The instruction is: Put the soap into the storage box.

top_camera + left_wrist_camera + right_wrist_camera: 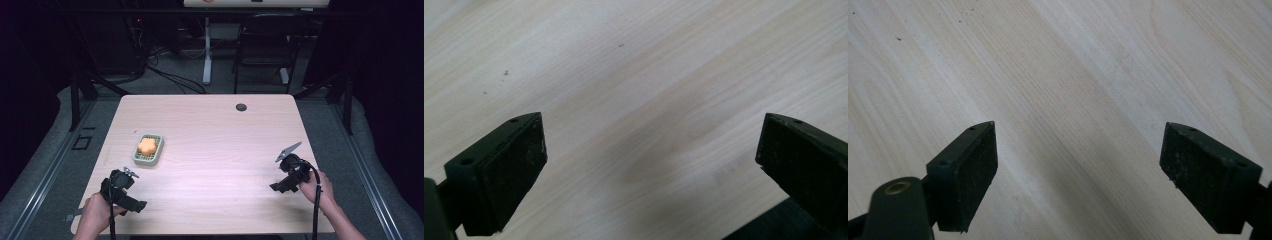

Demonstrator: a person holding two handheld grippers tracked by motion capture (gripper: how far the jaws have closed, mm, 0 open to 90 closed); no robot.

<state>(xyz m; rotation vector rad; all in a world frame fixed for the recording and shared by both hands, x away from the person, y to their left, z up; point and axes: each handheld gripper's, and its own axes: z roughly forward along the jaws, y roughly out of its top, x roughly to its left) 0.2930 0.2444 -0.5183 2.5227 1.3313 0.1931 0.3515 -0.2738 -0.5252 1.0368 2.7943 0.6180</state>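
An orange flower-shaped piece lies in a small pale green tray on the left half of the light wood table. My left gripper rests at the front left corner, just in front of the tray, held by a hand. Its jaws stand wide apart over bare wood, with a black pad on each side. My right gripper sits near the right front edge, also in a hand. Its fingers are spread wide above bare tabletop, nothing between them.
A small dark round cap sits near the table's far edge. Beyond the table are a black chair, a white desk leg and cables on the grey floor. Black cables trail from both grippers toward the front edge.
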